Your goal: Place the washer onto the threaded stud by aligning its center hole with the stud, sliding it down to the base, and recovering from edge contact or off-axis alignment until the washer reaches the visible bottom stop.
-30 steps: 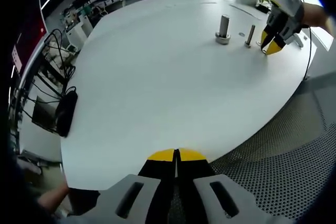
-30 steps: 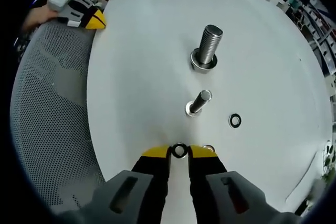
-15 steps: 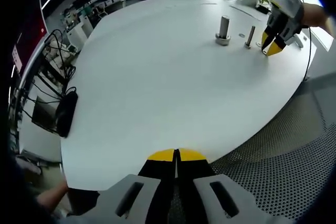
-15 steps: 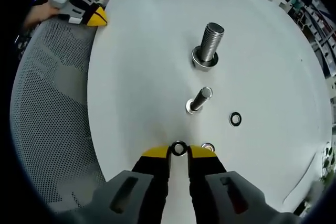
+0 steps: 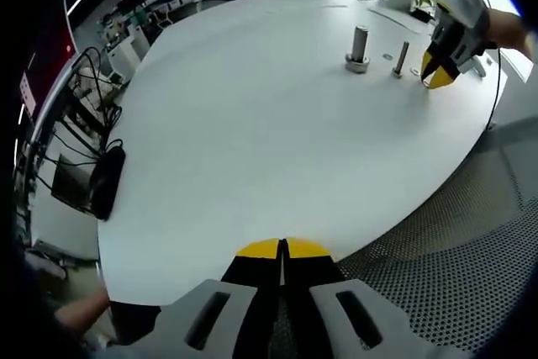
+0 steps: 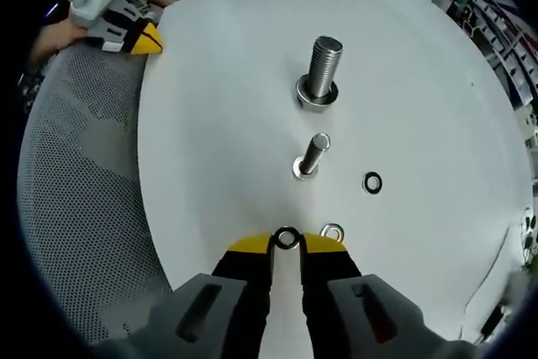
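My right gripper (image 6: 287,243) pinches the washer (image 6: 287,239); left gripper (image 5: 282,249) jaws pressed together. I should centre its hole over the thin stud (image 6: 312,154), keeping it level.

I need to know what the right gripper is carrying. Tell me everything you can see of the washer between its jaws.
The small dark metal ring washer sits pinched by its rim between the yellow tips of the right gripper, its round centre hole facing the camera. It is held short of the thin threaded stud, which stands on the white table.
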Available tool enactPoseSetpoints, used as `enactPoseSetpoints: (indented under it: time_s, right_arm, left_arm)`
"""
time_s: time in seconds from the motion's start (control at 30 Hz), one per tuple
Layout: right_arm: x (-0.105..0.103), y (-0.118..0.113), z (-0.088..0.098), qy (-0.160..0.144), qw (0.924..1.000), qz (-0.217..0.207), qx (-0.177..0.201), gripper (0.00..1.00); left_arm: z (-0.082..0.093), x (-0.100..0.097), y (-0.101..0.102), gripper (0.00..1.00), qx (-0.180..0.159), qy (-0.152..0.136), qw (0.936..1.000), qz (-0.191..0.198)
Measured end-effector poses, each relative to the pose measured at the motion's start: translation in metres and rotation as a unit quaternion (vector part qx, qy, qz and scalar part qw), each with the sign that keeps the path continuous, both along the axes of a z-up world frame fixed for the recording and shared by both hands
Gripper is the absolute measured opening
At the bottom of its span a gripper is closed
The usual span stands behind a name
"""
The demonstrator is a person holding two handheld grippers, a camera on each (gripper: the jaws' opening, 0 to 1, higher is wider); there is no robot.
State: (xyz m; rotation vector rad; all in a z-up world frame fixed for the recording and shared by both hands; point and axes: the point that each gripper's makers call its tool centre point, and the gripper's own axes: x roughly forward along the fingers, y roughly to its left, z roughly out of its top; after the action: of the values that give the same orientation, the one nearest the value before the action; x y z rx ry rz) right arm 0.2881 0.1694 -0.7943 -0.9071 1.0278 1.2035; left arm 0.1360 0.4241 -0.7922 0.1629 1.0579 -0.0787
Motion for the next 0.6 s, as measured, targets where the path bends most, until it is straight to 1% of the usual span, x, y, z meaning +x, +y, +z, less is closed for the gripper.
enactPoseSetpoints:
  time_s: [0.17,0.33,0.43,0.5,0.6]
  right_arm:
    - [0.004,0.001,0.01,-0.003,0.9999,-0.007,0.011,0.14]
    - [0.006,0.007,0.023,-0.01,0.9996,-0.01,0.025,0.14]
    - [0.007,0.014,0.034,-0.014,0.999,-0.014,0.039,0.14]
    - [0.009,0.016,0.04,-0.02,0.9987,-0.012,0.044,0.14]
    - [0.01,0.019,0.048,-0.022,0.9983,-0.014,0.052,0.14]
  left_arm:
    - [0.0,0.0,0.0,0.0,0.0,0.0,1.0,0.0]
    - [0.001,0.001,-0.001,0.0,-0.003,-0.004,1.0,0.001]
    - [0.001,0.001,-0.002,0.0,-0.004,-0.004,1.0,-0.002]
    - [0.003,0.002,-0.003,0.0,-0.008,-0.01,0.9999,0.001]
    - [0.006,0.004,-0.005,0.0,-0.012,-0.021,0.9997,0.0]
